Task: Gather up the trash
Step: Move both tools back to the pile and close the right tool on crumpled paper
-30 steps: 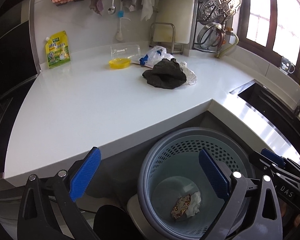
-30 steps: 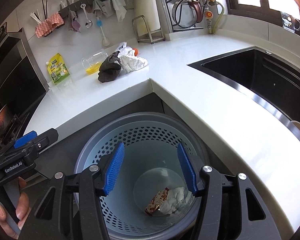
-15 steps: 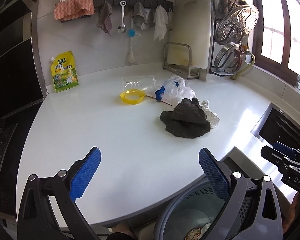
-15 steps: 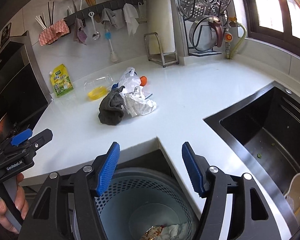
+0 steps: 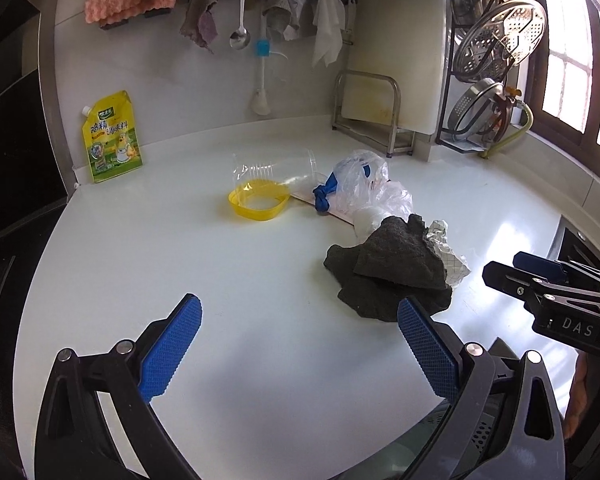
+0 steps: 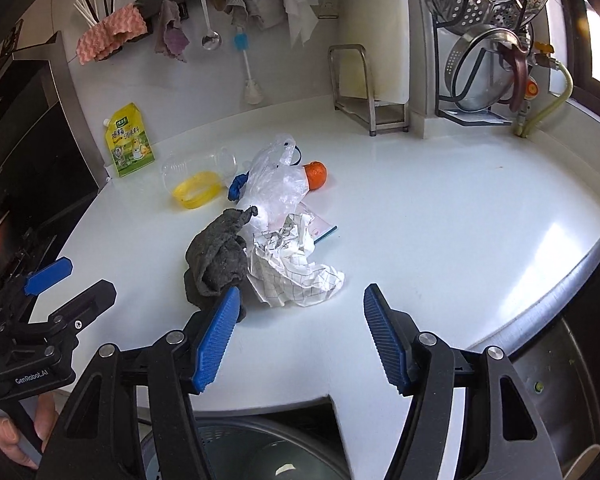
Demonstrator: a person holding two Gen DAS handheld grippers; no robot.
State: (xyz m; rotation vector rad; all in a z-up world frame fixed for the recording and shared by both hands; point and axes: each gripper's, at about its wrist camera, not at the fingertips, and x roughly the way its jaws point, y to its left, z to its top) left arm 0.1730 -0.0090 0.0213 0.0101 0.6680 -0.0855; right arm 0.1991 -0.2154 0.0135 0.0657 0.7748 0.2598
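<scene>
Both grippers hang over the white counter (image 5: 148,264) with nothing in them. The left gripper (image 5: 300,344) has its blue pads spread wide, only bare counter showing between them. The right gripper (image 6: 300,336) also stands apart, empty, with plain counter between its pads.

The trash lies in a loose heap ahead of both tools. Just beyond the left pad of the right gripper sits a dark grey rag (image 6: 216,260), crumpled; from the left gripper it lies ahead and to the right, just past that tool's right pad. Touching the rag on its right side, straight ahead of the right gripper, is a crumpled sheet of checked paper (image 6: 296,276). Behind these lies a clear plastic bag (image 6: 276,184) with something blue (image 6: 236,188) at its left edge, and an orange (image 6: 315,174) just beside the bag on the far right. Farther back and to the left stands a clear container with a yellow lid (image 5: 258,200). A yellow pouch (image 5: 110,138) leans against the back wall, well off to the left.

Below the right gripper, under the counter's edge, the rim of a grey bin (image 6: 260,436) shows. A dark sink (image 6: 580,360) lies to the right.
</scene>
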